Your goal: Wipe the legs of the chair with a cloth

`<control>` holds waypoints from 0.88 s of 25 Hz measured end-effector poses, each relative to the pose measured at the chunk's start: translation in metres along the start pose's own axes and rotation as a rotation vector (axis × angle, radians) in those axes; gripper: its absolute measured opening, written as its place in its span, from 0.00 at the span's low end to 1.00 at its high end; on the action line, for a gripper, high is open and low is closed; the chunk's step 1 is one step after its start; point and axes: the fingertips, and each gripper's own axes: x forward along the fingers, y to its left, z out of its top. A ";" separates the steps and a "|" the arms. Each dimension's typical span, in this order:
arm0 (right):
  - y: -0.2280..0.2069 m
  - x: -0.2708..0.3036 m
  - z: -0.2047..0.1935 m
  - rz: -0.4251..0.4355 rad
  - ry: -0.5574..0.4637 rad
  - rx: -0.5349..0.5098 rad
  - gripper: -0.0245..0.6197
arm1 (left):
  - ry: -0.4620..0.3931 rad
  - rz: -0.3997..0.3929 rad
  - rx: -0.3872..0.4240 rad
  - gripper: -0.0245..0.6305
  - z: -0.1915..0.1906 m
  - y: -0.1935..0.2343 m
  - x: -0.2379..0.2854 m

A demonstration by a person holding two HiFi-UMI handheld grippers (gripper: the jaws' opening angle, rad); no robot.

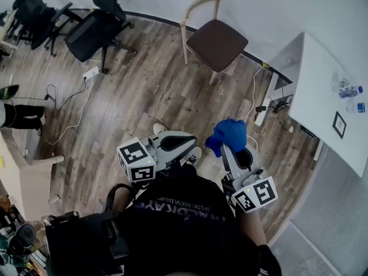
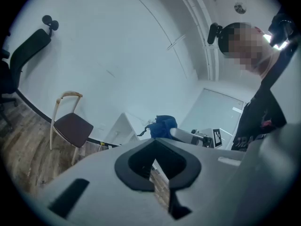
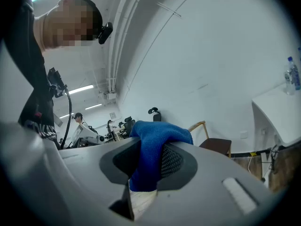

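Note:
A chair (image 1: 215, 42) with a pale wooden frame and dark brown seat stands by the far wall, well ahead of both grippers. It also shows small in the left gripper view as the chair (image 2: 70, 126) and behind the cloth in the right gripper view as the chair (image 3: 214, 145). My right gripper (image 1: 230, 148) is shut on a bunched blue cloth (image 1: 229, 134), which fills its jaws as the cloth (image 3: 153, 149). My left gripper (image 1: 192, 142) is held close to my body, shut with nothing in it. The blue cloth (image 2: 164, 125) shows beyond the left gripper (image 2: 155, 142).
A white table (image 1: 328, 91) with plastic bottles (image 1: 348, 91) stands at the right. Black office chairs (image 1: 95, 27) are at the far left. Cables (image 1: 69, 96) and a power strip (image 1: 91, 72) lie on the wooden floor.

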 end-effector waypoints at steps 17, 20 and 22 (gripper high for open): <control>0.003 0.054 -0.016 0.010 0.051 0.055 0.19 | -0.043 0.059 -0.082 0.05 -0.001 0.046 -0.040; 0.006 0.072 -0.021 0.011 0.076 0.051 0.19 | -0.058 0.077 -0.084 0.05 0.005 0.061 -0.053; 0.008 0.088 -0.023 0.010 0.095 0.046 0.19 | -0.070 0.090 -0.105 0.05 0.007 0.074 -0.064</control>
